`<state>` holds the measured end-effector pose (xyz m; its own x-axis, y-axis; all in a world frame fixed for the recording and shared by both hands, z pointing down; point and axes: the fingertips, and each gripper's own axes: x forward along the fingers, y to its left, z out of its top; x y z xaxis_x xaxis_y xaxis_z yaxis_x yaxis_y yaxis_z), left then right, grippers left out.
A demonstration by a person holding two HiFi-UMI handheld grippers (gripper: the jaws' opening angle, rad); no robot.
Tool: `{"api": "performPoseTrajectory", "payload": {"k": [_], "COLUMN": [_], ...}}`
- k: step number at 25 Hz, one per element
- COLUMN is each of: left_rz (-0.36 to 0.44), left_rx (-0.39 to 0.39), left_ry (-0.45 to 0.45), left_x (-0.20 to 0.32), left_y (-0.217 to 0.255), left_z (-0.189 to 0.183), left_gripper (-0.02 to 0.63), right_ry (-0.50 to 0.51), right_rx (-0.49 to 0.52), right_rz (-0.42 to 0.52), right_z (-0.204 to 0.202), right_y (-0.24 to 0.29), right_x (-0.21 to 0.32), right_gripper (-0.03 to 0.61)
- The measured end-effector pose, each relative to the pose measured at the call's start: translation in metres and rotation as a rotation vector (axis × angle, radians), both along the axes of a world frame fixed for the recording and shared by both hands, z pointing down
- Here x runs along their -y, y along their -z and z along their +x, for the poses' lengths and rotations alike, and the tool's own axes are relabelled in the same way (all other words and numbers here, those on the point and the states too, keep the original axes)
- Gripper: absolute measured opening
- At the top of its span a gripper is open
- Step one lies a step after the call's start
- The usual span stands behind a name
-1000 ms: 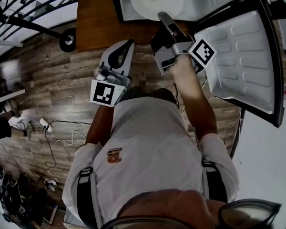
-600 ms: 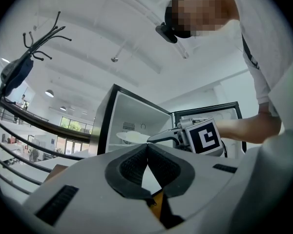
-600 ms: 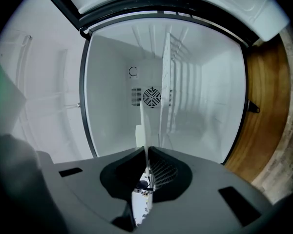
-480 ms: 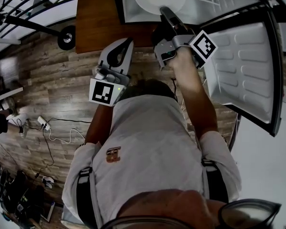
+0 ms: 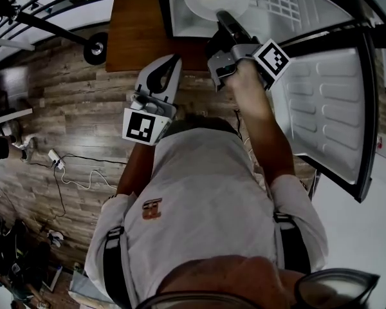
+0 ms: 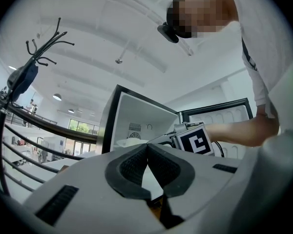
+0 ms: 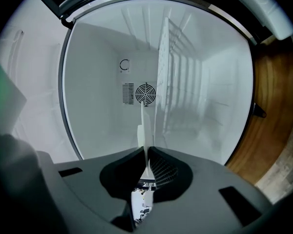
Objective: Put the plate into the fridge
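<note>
A wood-plank floor [image 5: 71,121] runs under a brown wooden top [image 5: 132,24], with a black wheel [image 5: 96,47] just beside the top's left edge. A white power strip [image 5: 53,158] lies on the planks, and a thin cable [image 5: 83,185] trails away from it. Dark clutter [image 5: 13,256] sits in the lower left corner. A coat rack [image 6: 39,52] with a dark item [image 6: 23,79] hanging from it stands above a curved railing [image 6: 19,145]. Beyond are ceiling lights [image 6: 57,97] and windows [image 6: 80,126].

Head cam overhead; fridge [image 5: 193,24] in all views.
</note>
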<state>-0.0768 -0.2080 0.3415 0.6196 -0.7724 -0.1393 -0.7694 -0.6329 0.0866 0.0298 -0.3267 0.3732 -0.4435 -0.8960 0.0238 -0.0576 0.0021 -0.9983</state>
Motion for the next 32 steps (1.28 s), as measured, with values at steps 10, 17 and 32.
{"api": "performPoseTrajectory", "payload": {"k": [10, 17, 32], "left_rz": [-0.011, -0.031, -0.045], "left_rx": [0.009, 0.006, -0.007], "left_ry": [0.043, 0.060, 0.054], "left_x": [0.012, 0.021, 0.029], "left_y": [-0.007, -0.012, -0.016], "left_z": [-0.004, -0.009, 0.003], "left_gripper": [0.018, 0.018, 0.018], "right_ry": [0.023, 0.080, 0.354], "right_rx": [0.022, -0.054, -0.492], "right_rz": [-0.008, 0.088, 0.371], "right_z": [-0.007, -0.012, -0.031], "right_y": [-0.007, 0.006, 0.009], "right_x": [0.020, 0.031, 0.023], "right_gripper": [0.043, 0.051, 0.183]}}
